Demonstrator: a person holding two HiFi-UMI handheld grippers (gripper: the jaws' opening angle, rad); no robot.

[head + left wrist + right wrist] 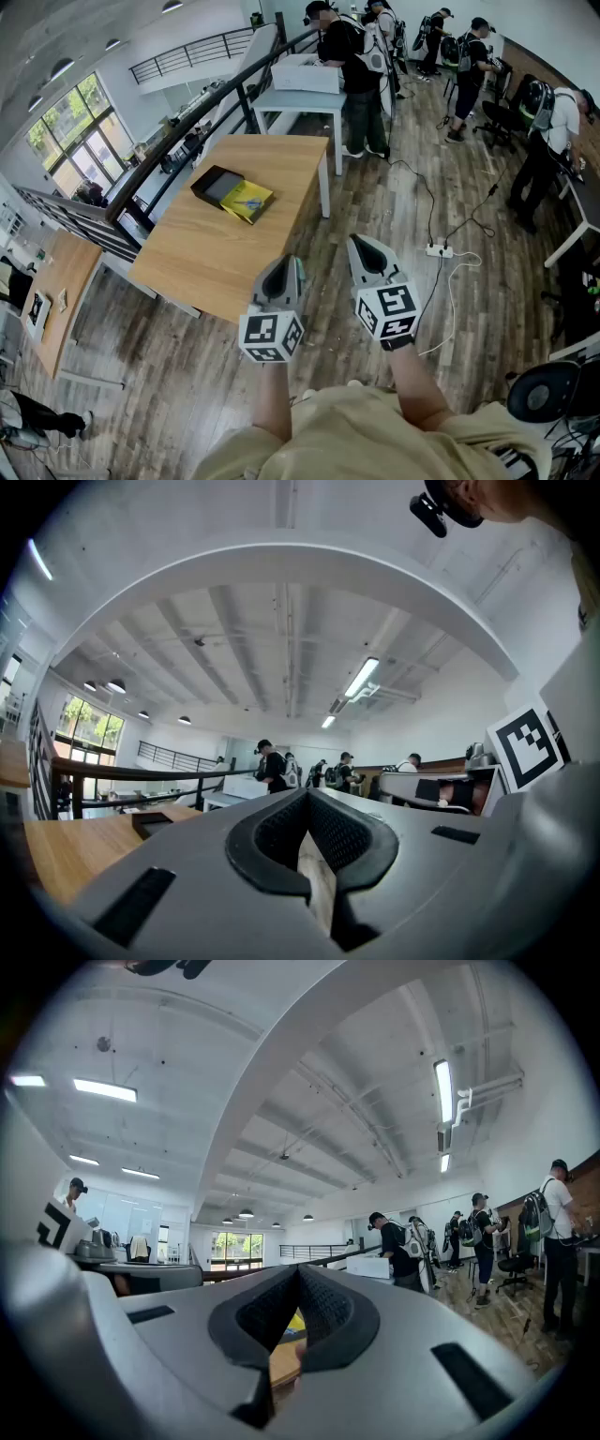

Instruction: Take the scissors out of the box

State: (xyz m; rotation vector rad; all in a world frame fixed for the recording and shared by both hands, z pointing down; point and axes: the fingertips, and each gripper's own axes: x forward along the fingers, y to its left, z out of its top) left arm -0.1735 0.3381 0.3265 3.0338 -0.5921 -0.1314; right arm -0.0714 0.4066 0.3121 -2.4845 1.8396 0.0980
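A flat black box [217, 185] lies open on the wooden table [225, 253], toward its far left side. A yellow pack [248, 201] with a scissors picture on it rests half over the box's right end; the scissors themselves I cannot make out. My left gripper [281, 265] and right gripper [364, 246] hover side by side over the table's near edge, well short of the box, both level. Both are shut, with nothing between their jaws. The left gripper view shows its closed tips [306, 797] and the box [152, 821] far left. A bit of yellow [294, 1322] shows behind the right gripper [299, 1273].
A white table [300, 94] carrying a white box stands beyond the wooden one, with several people working behind it. A power strip [438, 250] and cables lie on the floor to the right. A railing [187, 122] runs along the left, and a second wooden table [66, 291] stands at the lower left.
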